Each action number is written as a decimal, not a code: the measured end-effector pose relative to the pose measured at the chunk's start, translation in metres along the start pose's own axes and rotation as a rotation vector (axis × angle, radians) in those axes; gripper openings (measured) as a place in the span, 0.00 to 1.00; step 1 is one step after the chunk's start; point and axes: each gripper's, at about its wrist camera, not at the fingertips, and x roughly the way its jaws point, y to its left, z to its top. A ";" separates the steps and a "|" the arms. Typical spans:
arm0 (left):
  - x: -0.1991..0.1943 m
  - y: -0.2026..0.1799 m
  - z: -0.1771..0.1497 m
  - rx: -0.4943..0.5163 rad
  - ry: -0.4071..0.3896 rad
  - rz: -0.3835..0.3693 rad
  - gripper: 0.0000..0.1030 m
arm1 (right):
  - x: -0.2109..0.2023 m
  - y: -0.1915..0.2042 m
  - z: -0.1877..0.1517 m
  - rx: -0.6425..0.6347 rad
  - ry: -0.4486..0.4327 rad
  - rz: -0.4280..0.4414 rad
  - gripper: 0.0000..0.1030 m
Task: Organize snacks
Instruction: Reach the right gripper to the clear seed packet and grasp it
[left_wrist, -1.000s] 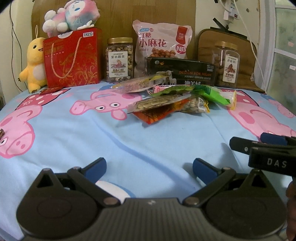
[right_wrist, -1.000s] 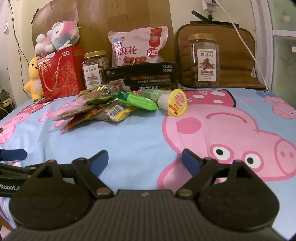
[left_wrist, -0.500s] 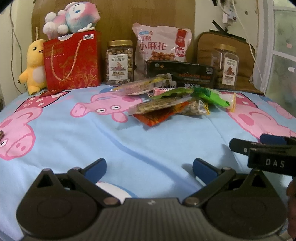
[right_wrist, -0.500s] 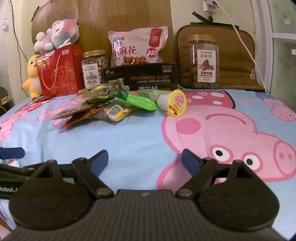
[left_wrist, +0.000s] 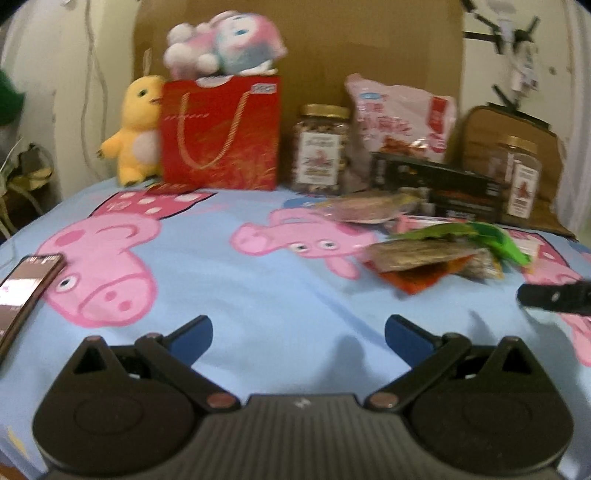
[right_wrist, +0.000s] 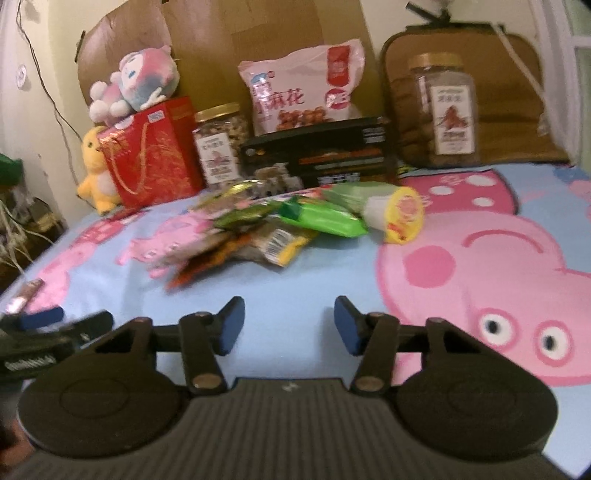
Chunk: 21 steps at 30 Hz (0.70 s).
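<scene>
Now both claws are hovering near the bed's front edge, snacks untouched.
Left claw is gaping empty; right claw is closing on nothing, facing the far snack pile, probably readying a pick.

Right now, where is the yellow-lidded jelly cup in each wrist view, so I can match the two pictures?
Left wrist: not clearly in it; the far right end of the snack pile is blurred, so I cannot pick it out.
Right wrist: right of centre, the jelly cup lies on its side at the right end of the pile, its lid facing the camera.
Shared landmark: the red gift bag with a plush toy on top.
</scene>
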 end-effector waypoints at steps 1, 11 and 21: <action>0.001 0.004 -0.001 -0.009 0.006 0.006 1.00 | 0.001 0.002 0.003 0.007 0.005 0.016 0.52; 0.006 0.019 -0.004 -0.037 0.026 0.010 1.00 | 0.039 0.014 0.035 0.171 0.132 0.194 0.51; 0.007 0.020 0.000 -0.043 0.042 0.009 1.00 | 0.073 -0.008 0.046 0.391 0.234 0.259 0.13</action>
